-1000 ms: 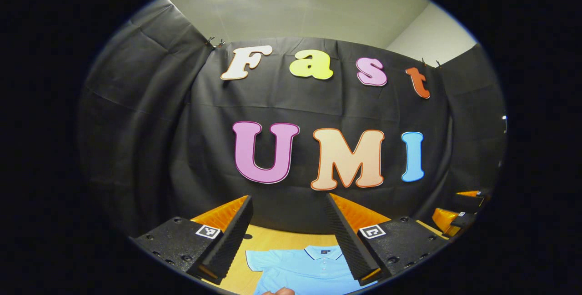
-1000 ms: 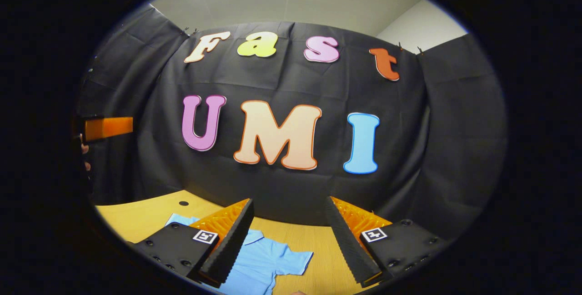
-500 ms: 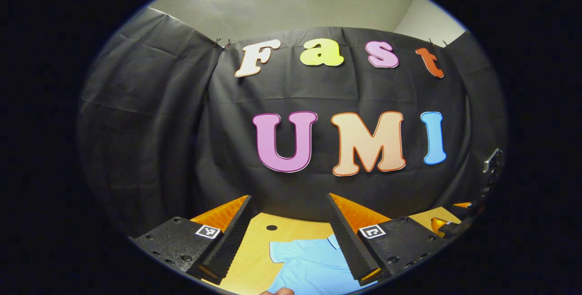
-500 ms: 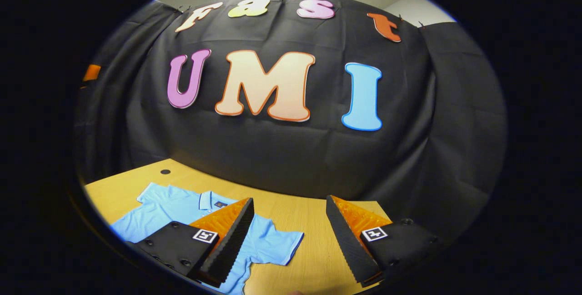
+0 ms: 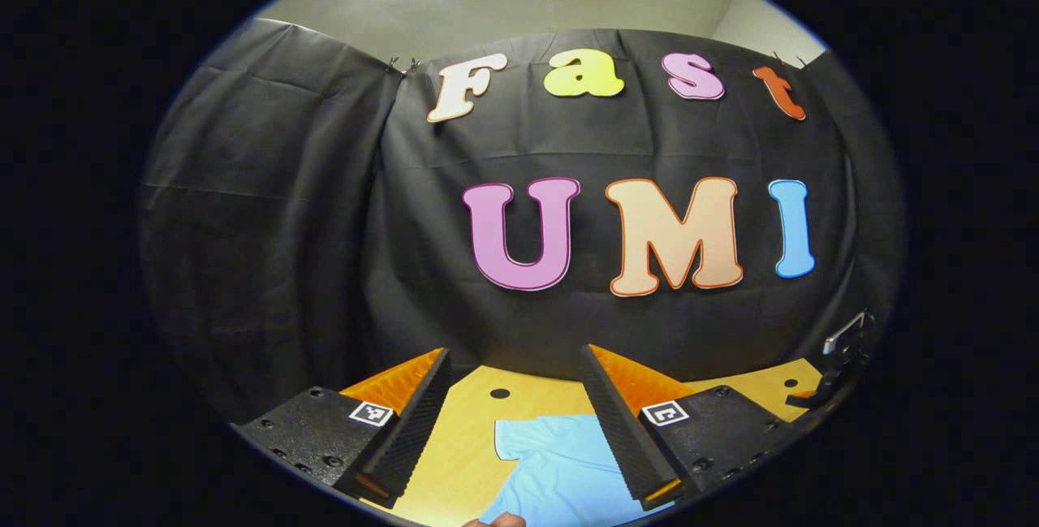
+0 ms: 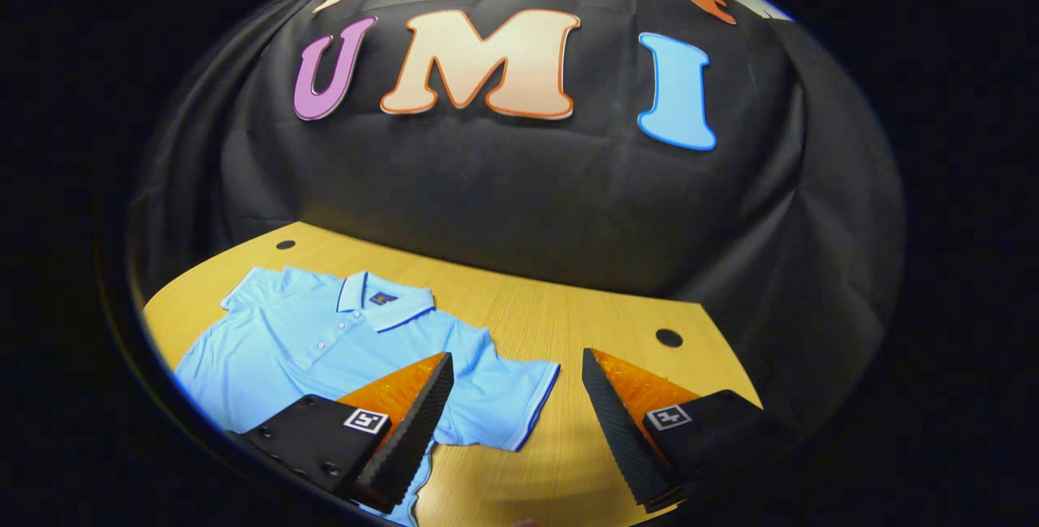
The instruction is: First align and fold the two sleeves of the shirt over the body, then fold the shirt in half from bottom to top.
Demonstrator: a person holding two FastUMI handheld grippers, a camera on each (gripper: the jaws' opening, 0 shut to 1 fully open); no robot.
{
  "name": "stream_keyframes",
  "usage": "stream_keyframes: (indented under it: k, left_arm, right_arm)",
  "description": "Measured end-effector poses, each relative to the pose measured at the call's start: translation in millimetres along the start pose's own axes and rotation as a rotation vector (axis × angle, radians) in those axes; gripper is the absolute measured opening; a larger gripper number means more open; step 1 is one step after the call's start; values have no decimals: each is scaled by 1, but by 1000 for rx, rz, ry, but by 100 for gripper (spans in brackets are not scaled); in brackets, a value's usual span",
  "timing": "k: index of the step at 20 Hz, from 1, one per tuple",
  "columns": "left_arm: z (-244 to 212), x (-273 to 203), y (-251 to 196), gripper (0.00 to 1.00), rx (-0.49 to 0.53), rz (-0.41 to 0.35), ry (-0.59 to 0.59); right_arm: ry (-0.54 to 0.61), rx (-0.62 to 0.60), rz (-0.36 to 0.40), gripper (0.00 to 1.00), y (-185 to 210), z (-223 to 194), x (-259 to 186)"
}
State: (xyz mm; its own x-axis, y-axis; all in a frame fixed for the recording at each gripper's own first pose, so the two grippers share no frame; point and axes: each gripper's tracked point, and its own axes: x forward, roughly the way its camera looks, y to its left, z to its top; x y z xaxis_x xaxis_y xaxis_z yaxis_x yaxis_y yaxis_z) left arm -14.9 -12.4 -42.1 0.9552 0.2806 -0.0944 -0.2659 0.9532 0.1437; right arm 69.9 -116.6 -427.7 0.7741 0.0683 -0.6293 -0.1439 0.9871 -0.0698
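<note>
A light blue polo shirt [image 6: 325, 340] lies flat and face up on the wooden table [image 6: 568, 324], collar toward the wall and both short sleeves spread out. My right gripper [image 6: 517, 360] hovers open above its right sleeve [image 6: 511, 397], touching nothing. In the left gripper view, the shirt's left sleeve [image 5: 552, 458] lies below my left gripper [image 5: 515, 360], which is open and holds nothing. The other gripper [image 5: 844, 352] shows at the far right edge of that view.
The black cloth wall stands right behind the table's far edge. Small round holes [image 6: 669, 338] [image 6: 285, 244] [image 5: 500, 393] mark the tabletop near its back corners. Bare wood [image 6: 617, 316] stretches right of the shirt. A fingertip [image 5: 497, 520] pokes in at the bottom.
The right gripper has tilted down, so much more of the table and shirt shows. The left gripper has swung left and slightly down, from the collar to the left sleeve. Both stay open.
</note>
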Motion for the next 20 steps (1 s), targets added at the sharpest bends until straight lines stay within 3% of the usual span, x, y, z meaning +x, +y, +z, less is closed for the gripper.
stream_keyframes:
  k: [4, 13, 16, 17, 18, 19, 20]
  left_arm:
    - [-7, 1, 1, 94, 7, 24, 22]
    - [-26, 7, -6, 95, 27, 49, 79]
    - [-26, 12, -13, 95, 43, 44, 84]
    - [-26, 13, -15, 95, 46, 40, 83]
    - [-28, 15, -17, 95, 46, 37, 88]
    - [-31, 15, -20, 95, 44, 33, 94]
    - [-33, 16, -22, 95, 42, 31, 98]
  right_arm:
    - [138, 93, 8, 99, -1, -39, 27]
    - [270, 133, -23, 99, -7, -91, 68]
    - [324, 136, 25, 99, 4, -102, 68]
    - [314, 144, 35, 84, 4, -100, 75]
    - [319, 146, 36, 80, 6, -101, 71]
    - [310, 146, 49, 65, 6, -99, 74]
    - [320, 151, 48, 64, 7, -101, 72]
